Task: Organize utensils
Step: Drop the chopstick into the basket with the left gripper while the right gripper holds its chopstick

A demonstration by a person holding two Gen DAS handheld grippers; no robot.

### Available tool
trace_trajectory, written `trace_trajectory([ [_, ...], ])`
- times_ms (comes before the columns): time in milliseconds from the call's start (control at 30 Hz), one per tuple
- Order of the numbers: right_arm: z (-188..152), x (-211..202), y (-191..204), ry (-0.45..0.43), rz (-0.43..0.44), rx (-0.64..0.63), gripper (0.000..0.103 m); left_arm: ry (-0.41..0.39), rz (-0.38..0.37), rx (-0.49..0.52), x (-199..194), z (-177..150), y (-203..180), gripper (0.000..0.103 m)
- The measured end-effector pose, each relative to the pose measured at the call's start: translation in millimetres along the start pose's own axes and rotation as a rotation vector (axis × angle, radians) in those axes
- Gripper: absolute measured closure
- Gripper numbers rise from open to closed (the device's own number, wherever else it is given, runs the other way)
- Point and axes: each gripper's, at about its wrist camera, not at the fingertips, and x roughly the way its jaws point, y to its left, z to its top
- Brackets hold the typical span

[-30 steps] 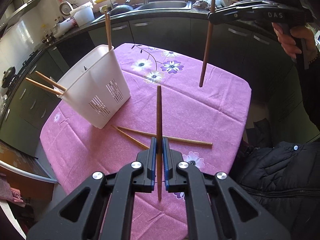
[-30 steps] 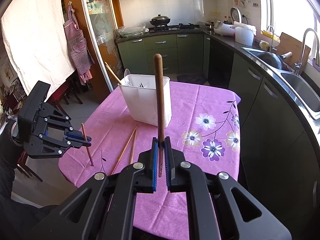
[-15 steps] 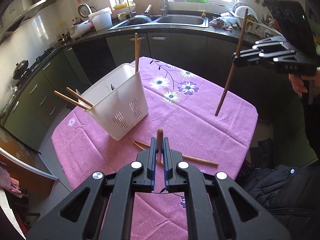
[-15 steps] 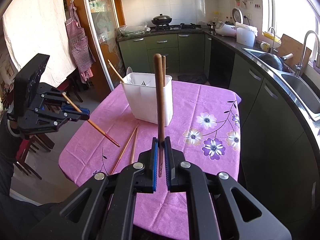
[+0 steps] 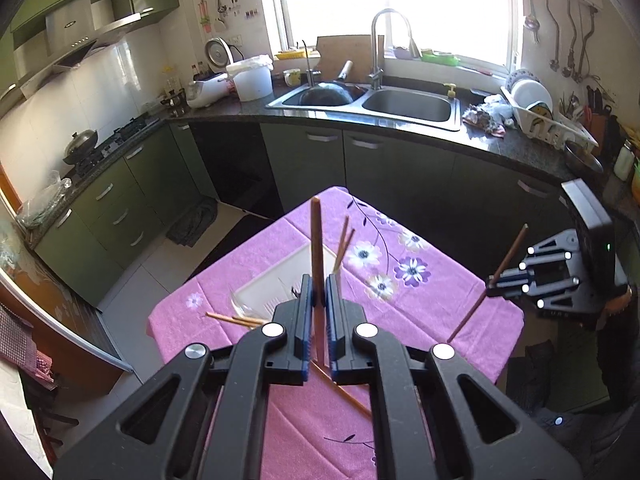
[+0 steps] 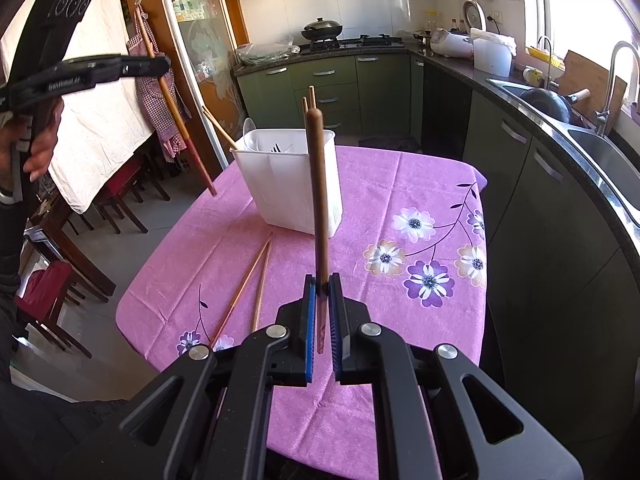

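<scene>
We see a table (image 6: 400, 184) under a pink flowered cloth (image 6: 420, 320). On it stands a white caddy (image 6: 288, 184), upright near the far edge; two chopsticks (image 6: 248, 280) lie side by side just before it.

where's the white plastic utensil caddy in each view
Left wrist view: the white plastic utensil caddy sits lower centre, partly behind the left gripper and its held brown chopstick.
Right wrist view: it stands upright at centre, behind the chopstick clamped in the right gripper.
Shared landmark: the pink flowered tablecloth it stands on.
</scene>
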Motion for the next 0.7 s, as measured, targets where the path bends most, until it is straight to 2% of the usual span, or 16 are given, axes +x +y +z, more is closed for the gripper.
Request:
trace_trajectory([
  [167, -5, 1, -8, 0.002, 0.001, 0.016, 0.096, -0.062, 0.046, -0.034, 0, 34, 14, 0.097],
  [300, -7, -1, -13, 0.0, 0.003, 0.027, 0.096, -0.061, 0.092, -0.053, 18, 46, 24, 0.097],
  [567, 5, -7, -1, -0.028, 0.034, -0.002, 0.096, 0.038, 0.12, -0.123, 75, 28, 42, 0.096],
  [700, 24, -11, 13, -0.061, 0.049, -0.027, 0.096, 0.042, 0.12, -0.135, 80, 19, 45, 0.092],
])
